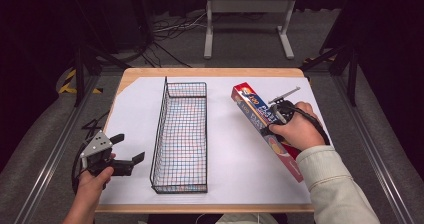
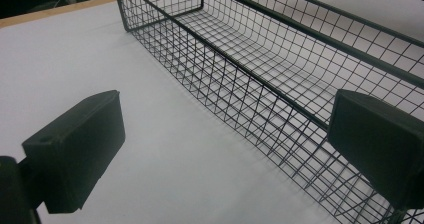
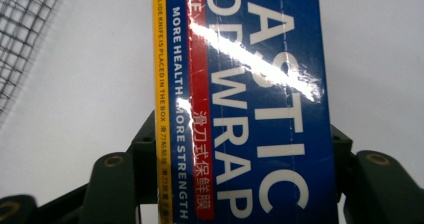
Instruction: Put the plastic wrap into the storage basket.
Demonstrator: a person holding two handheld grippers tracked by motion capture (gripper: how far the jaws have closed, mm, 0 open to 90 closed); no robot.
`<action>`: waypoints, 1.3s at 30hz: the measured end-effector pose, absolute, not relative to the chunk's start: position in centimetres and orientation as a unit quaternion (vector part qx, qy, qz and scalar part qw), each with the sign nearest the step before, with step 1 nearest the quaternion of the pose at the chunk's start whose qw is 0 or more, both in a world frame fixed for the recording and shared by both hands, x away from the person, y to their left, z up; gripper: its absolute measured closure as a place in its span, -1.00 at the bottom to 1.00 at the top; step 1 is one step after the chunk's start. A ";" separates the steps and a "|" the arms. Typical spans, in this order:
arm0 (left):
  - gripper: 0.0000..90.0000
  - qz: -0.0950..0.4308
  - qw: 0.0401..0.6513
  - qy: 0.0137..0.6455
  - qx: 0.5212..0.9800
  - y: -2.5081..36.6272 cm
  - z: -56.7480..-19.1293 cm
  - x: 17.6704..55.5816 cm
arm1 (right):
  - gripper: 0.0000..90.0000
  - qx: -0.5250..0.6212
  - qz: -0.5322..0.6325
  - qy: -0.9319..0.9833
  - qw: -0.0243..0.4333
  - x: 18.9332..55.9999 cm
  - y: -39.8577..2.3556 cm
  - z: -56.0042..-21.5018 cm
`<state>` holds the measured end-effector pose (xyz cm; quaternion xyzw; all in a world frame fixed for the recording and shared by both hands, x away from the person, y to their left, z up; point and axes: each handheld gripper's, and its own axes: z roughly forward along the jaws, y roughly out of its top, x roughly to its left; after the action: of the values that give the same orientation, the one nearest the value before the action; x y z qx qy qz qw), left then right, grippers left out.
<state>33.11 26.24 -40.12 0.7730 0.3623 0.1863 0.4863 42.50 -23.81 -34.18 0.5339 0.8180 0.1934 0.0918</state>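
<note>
The right gripper (image 1: 276, 115) clamps the plastic wrap box (image 3: 250, 109) across its width. Kept level, it should clear the wire basket (image 1: 181, 134) rim (left gripper (image 1: 125, 151) idle, jaws wide).

Readable print sits on the plastic wrap box (image 3: 250, 109) clamped in my right gripper (image 3: 240, 184). Big white letters on the blue face: "PLASTIC" (its first letters cut off) and "WRAP". On the yellow edge strip, small dark print: "THE SLIDE KNIFE IS PLACED IN THE BOX". Beside the strip, white on blue: "MORE HEALTH MORE STRENGTH". A red band carries Chinese characters, 滑刀式保鲜膜. From above, the box (image 1: 260, 121) shows "100" near its far end.
</note>
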 end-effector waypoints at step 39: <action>-0.94 0.184 0.496 0.370 0.763 25.8 -39.9 34.4 | -0.10 0.694 0.261 0.665 0.093 42.6 -16.4 -28.3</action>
<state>34.44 25.79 -39.87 0.7634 0.3699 0.1842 0.4965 42.56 -16.38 -28.31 0.6938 0.6648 0.2610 0.0926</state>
